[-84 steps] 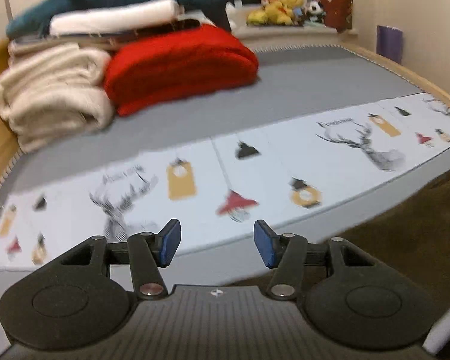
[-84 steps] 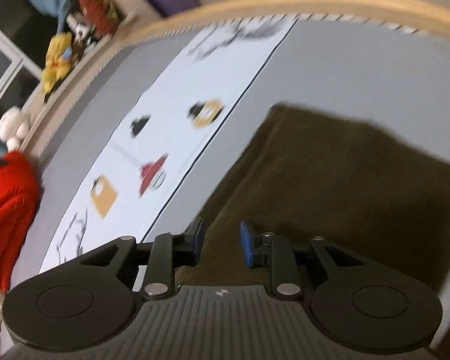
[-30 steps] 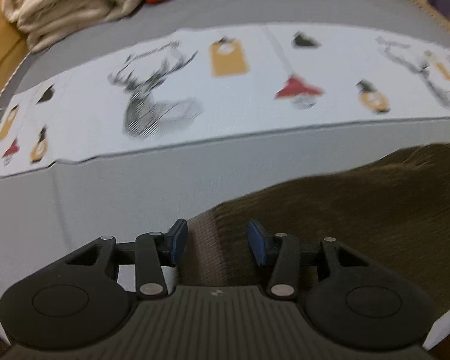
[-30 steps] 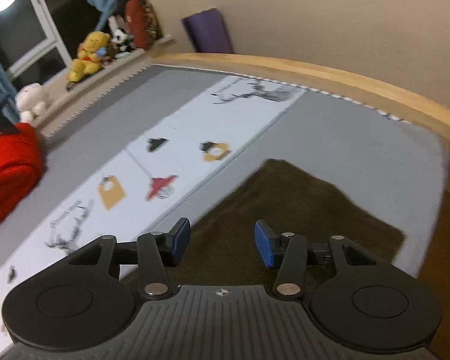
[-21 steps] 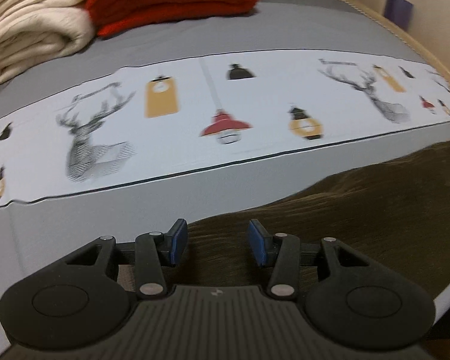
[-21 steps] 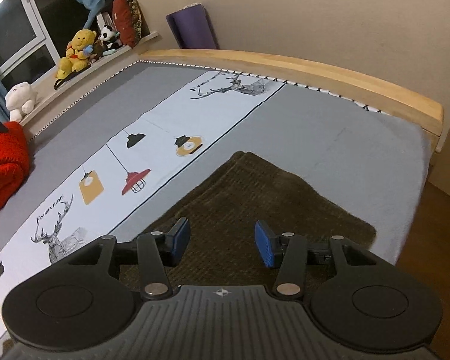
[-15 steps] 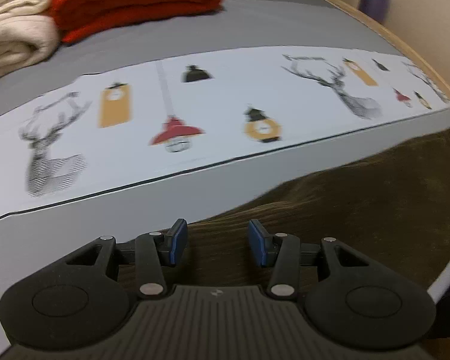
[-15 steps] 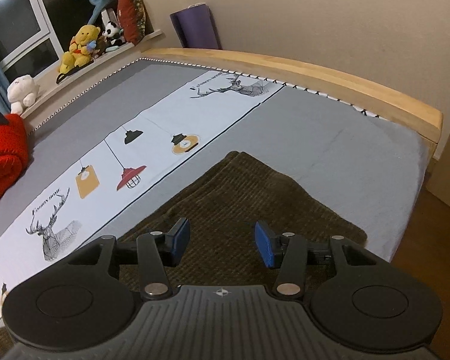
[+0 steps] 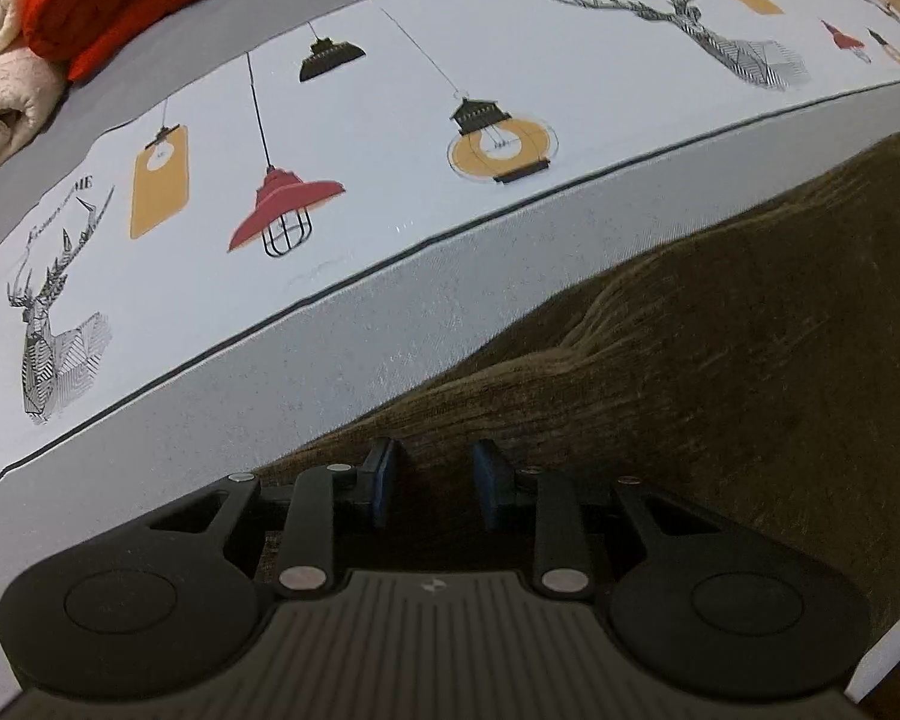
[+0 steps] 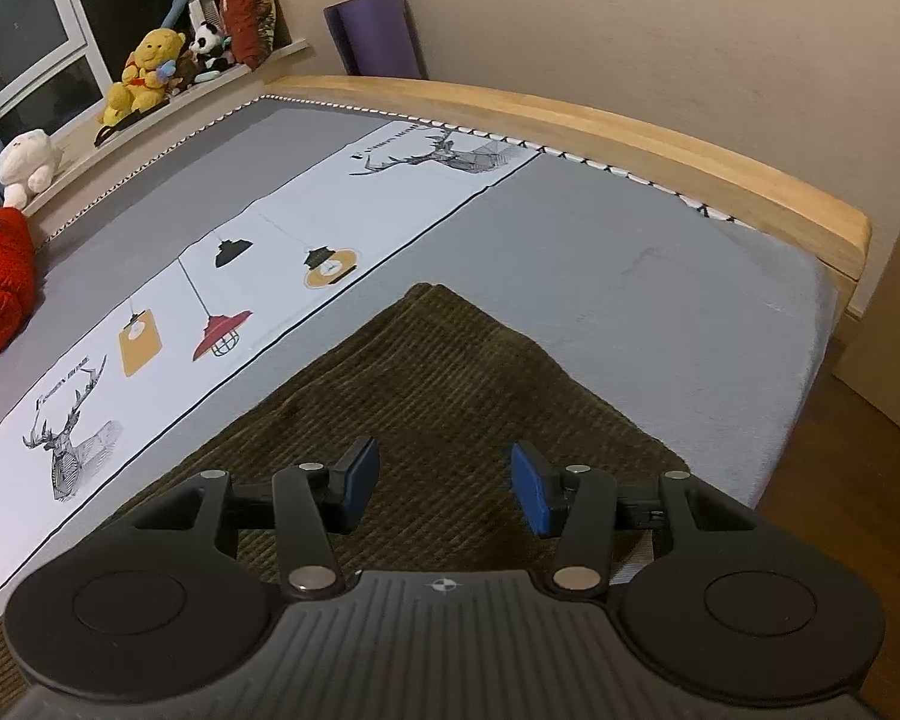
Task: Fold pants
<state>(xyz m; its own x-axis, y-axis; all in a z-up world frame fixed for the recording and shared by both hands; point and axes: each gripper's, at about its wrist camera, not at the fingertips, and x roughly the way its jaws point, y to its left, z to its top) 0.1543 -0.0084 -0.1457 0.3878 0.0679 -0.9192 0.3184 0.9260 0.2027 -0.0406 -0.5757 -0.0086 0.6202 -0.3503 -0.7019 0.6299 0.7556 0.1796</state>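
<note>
Left wrist view: left hand-held gripper [image 9: 432,474] gapes over soft corduroy pants [image 9: 720,360]; right hand-held gripper [image 10: 444,483] released. Pinch the limp edge at 12 o'clock.

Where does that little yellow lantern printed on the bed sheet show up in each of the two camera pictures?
Left wrist: yellow lantern in the upper middle, beyond the brown pants.
Right wrist: yellow lantern left of centre, beyond the pants' far corner.
Shared landmark: the red lamp printed beside it.

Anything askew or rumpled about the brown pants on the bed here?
One thing: the brown pants show a raised ridge ahead of the left gripper, so the cloth is not flat there. In the right wrist view they lie smooth.
</note>
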